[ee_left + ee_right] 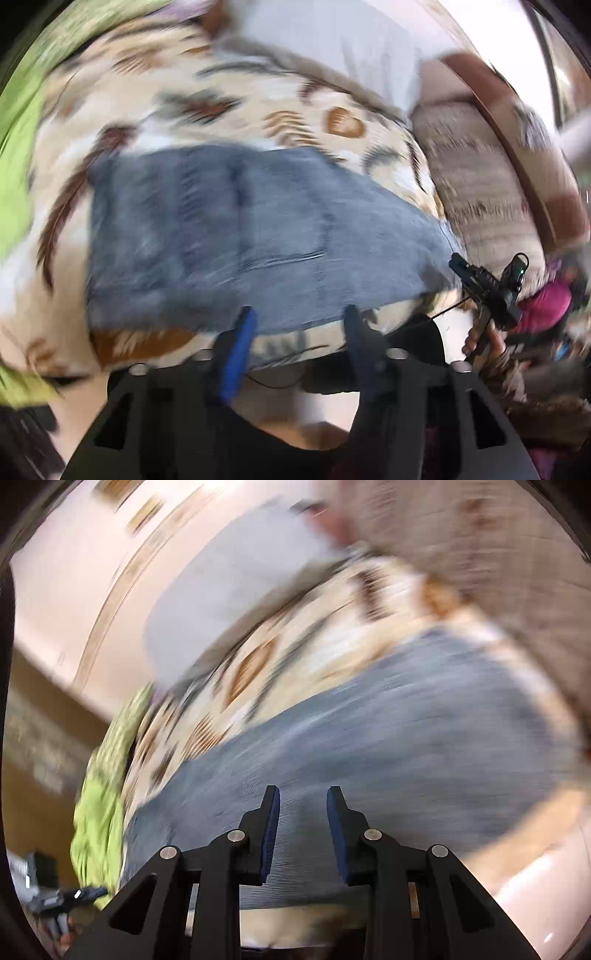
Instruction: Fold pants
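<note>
While both views blur, folded pants [236, 229] on patterned blanket [177, 107], left gripper [301, 321] wide, right gripper [303, 801] parted, both unladen.

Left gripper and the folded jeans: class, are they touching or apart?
Apart. In the left wrist view the left gripper is open, with patterned blanket visible between its fingertips and the jeans.

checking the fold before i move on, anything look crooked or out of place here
Nothing clearly stands out. The jeans lie as a flat, roughly rectangular folded bundle on the patterned blanket. Both frames are motion-blurred, so small wrinkles or uneven edges cannot be judged. The left gripper and right gripper have open jaws holding nothing.
</note>
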`<state>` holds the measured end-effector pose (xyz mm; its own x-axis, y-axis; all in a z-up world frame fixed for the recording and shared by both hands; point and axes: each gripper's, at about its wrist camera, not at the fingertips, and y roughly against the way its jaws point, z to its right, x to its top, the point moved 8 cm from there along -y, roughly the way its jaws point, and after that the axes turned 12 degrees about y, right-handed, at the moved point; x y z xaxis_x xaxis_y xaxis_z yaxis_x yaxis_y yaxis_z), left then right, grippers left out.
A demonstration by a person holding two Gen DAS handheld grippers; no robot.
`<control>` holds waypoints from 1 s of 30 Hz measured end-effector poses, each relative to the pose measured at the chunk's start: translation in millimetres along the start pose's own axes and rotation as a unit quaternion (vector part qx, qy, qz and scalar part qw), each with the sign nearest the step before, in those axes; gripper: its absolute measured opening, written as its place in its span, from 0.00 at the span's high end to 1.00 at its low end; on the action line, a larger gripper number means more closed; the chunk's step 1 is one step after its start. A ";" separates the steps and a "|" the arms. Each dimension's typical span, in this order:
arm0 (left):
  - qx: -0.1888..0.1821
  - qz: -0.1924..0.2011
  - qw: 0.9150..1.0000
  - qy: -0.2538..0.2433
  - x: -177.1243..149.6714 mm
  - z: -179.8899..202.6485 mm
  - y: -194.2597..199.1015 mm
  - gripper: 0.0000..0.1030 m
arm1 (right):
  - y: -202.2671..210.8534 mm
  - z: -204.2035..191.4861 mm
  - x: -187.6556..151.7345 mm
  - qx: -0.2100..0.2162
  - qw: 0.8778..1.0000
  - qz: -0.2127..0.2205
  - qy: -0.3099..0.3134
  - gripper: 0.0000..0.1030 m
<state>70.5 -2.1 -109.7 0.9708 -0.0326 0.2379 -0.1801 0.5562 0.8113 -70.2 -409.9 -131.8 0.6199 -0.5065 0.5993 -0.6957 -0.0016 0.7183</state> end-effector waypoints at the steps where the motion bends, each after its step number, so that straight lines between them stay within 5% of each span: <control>1: 0.001 -0.006 1.000 -0.020 1.9 16.7 -7.3 0.45 | 13.8 20.3 -1.4 -0.014 1.000 0.016 -0.021 0.71; 7: 0.035 -0.069 0.992 -0.096 23.2 106.7 -79.9 0.45 | 62.1 105.3 -33.2 -0.041 0.987 0.071 -0.135 0.55; 17: 0.066 -0.135 0.978 -0.146 44.6 235.8 -210.1 0.46 | 36.1 130.2 -37.7 0.047 0.974 0.106 -0.194 0.46; 19: 0.062 -0.143 0.977 -0.146 47.9 254.5 -230.5 0.46 | 29.1 121.8 -29.6 0.061 0.976 0.114 -0.177 0.46; 20: 0.062 -0.144 0.977 -0.147 50.0 259.3 -236.6 0.46 | 27.0 119.1 -27.0 0.063 0.977 0.115 -0.167 0.54; 21: 0.064 -0.146 0.976 -0.148 51.5 264.6 -241.1 0.46 | 24.7 114.2 -23.1 0.053 0.982 0.113 -0.142 0.77; 22: 0.067 -0.148 0.976 -0.149 54.1 271.8 -247.1 0.46 | 25.0 111.9 -21.6 0.033 0.986 0.110 -0.122 0.82; 30: 0.058 -0.177 0.975 -0.124 68.5 334.2 -293.7 0.46 | 35.4 47.7 -3.5 -0.002 0.990 0.119 0.079 0.83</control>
<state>136.8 -445.2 -153.2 0.9093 -0.4139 0.0423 0.1285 0.3761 0.9176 -114.3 -449.3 -125.3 0.4873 -0.3511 0.7995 -0.8277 0.1061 0.5511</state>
